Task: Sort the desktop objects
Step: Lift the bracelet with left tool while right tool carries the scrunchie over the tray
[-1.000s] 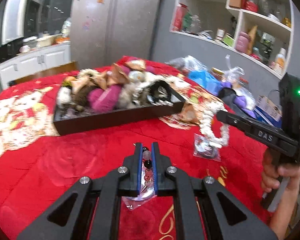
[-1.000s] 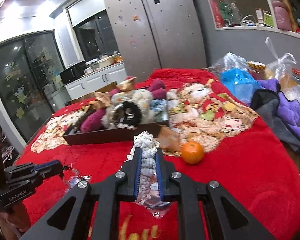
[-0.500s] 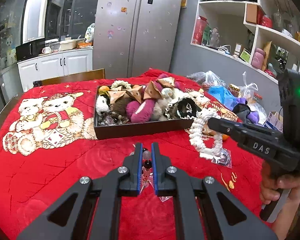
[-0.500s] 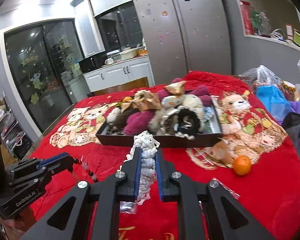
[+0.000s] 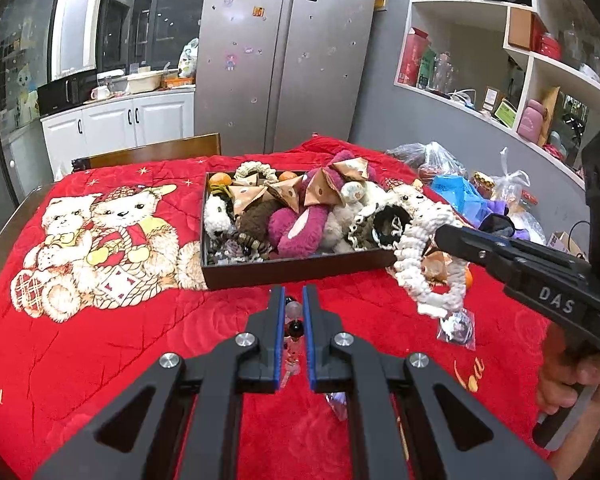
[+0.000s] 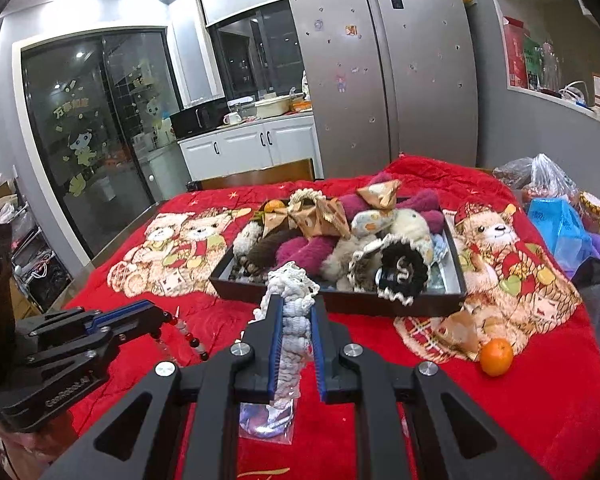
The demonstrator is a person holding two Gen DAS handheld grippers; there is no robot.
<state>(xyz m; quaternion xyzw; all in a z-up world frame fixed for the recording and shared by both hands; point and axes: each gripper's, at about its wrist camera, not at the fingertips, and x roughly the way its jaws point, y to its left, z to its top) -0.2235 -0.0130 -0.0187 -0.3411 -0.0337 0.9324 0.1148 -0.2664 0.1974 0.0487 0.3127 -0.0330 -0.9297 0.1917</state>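
Ahead of both claws sits the dark tray (image 6: 340, 302), heaped with plush toys that hide its floor. The right gripper (image 6: 294, 320) pinches a white crocheted ring (image 6: 290, 344) — its lower loop hidden behind the fingers. The left gripper (image 5: 293, 320) clamps a beaded string (image 5: 293, 330), mostly hidden between its pads — beads dangle below.

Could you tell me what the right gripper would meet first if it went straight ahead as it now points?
Probably the near wall of the dark tray; the right gripper, shut on the white crocheted band, points at it, though depth is unclear.
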